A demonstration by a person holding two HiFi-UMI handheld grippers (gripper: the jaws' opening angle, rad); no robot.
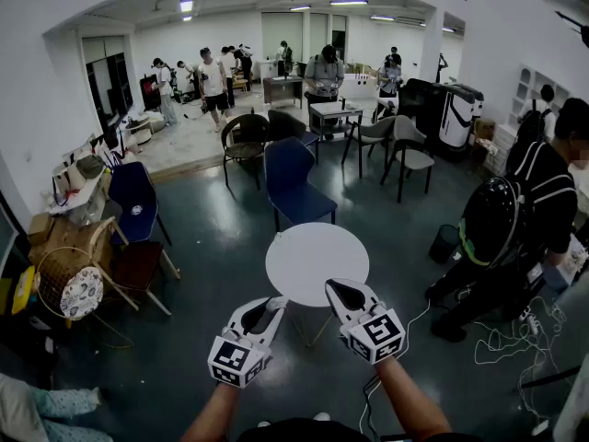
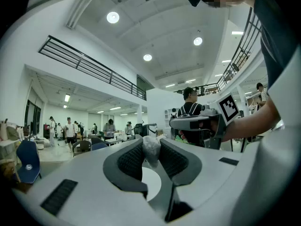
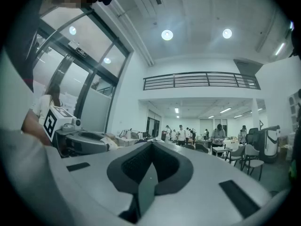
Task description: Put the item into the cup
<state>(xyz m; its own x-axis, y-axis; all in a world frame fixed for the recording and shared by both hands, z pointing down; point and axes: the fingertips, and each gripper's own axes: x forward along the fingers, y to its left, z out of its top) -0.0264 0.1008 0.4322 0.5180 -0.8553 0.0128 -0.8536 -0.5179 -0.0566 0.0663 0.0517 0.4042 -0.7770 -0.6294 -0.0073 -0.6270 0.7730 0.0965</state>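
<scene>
Left gripper view, centre of the frame: a small pale crumpled item (image 2: 151, 146), perhaps wadded paper or plastic, sits pinched between my two dark ribbed pads (image 2: 130, 161), which press on it from both sides. So my left gripper (image 1: 272, 304) has the task's thing in a narrow grip, held level in the lower middle of the head view.

Just to its right there, my right gripper (image 1: 337, 290) also points level; in the right gripper view its jaws meet with nothing between them.

Both tools hang at the near edge of a round white table top (image 1: 317, 263), which looks bare from above. Beyond it, toward the upper middle, stands a blue upholstered chair (image 1: 294, 184), and a person in black with a backpack (image 1: 515, 219) bends at the right edge.

I judge the pick-up done and the carry in hand. No cup shows in any view, so the next move calls for finding it first, then bringing the item over its mouth before I let the jaws part.
</scene>
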